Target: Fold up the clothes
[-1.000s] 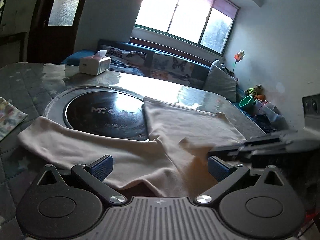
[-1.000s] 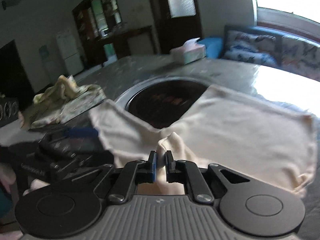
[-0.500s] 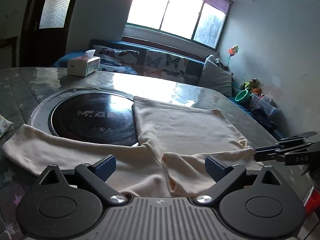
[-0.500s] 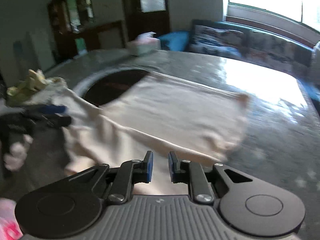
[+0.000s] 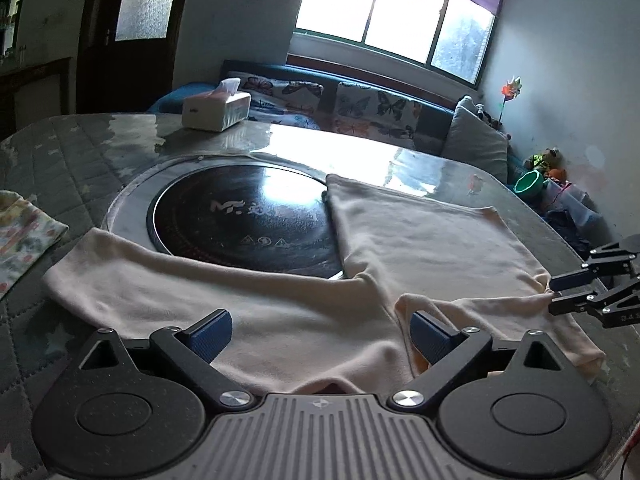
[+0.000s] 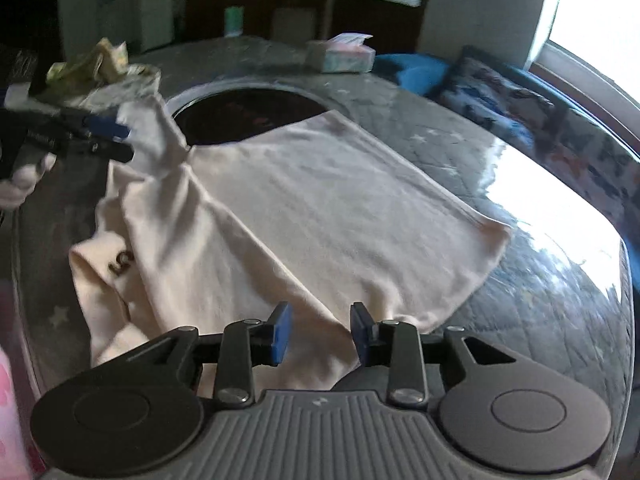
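Right wrist view first: the grey quilted table (image 6: 540, 300) fills the frame, and the cream shirt (image 6: 304, 200) lies flat across it, long axis running from the near edge toward the far left. On the far left the round black hob (image 6: 248, 116) is partly covered by its sleeve. Patterned cloth (image 5: 20, 236) sits left, tissue box (image 5: 216, 110) far off; neither blocks anything. Left gripper (image 5: 320, 332) hangs wide over the near collar edge, gripping nothing. Right gripper (image 6: 320, 332) is nearer the shirt's right hem, jaws opening, cloth below them, apparently released.
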Action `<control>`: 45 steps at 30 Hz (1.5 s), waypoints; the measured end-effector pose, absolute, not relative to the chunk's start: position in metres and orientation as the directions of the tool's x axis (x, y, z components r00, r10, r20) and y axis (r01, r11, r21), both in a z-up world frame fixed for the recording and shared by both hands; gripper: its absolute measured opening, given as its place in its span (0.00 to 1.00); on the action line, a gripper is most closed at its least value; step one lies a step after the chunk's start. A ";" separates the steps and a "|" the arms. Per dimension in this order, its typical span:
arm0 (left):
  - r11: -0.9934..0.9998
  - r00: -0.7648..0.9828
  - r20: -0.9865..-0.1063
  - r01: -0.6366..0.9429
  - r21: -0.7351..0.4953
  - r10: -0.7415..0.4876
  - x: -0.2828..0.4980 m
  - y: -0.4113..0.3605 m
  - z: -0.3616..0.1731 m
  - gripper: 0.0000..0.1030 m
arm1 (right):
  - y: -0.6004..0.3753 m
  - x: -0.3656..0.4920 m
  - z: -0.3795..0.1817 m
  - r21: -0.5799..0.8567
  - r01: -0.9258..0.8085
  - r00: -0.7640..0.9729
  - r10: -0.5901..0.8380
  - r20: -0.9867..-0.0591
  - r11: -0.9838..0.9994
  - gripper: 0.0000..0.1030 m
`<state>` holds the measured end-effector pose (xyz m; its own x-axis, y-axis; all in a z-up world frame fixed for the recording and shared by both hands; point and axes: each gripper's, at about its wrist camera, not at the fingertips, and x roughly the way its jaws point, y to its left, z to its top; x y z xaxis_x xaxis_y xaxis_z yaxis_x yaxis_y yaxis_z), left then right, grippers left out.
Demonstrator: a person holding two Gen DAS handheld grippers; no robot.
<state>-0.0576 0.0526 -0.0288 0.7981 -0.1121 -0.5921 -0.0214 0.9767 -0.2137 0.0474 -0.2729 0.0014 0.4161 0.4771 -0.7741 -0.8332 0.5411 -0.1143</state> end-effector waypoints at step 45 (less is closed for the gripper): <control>0.931 0.741 -0.568 0.231 -0.283 -0.357 -0.020 -0.020 -0.036 0.42 | -0.280 0.020 -0.012 0.027 -0.725 0.482 0.534 -0.695 0.688 0.31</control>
<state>-0.0202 -0.0203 -0.0360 0.7413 -0.3571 -0.5683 0.2314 0.9308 -0.2830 0.0200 -0.2804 -0.0117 0.4817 0.5340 -0.6948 -0.7248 0.6885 0.0267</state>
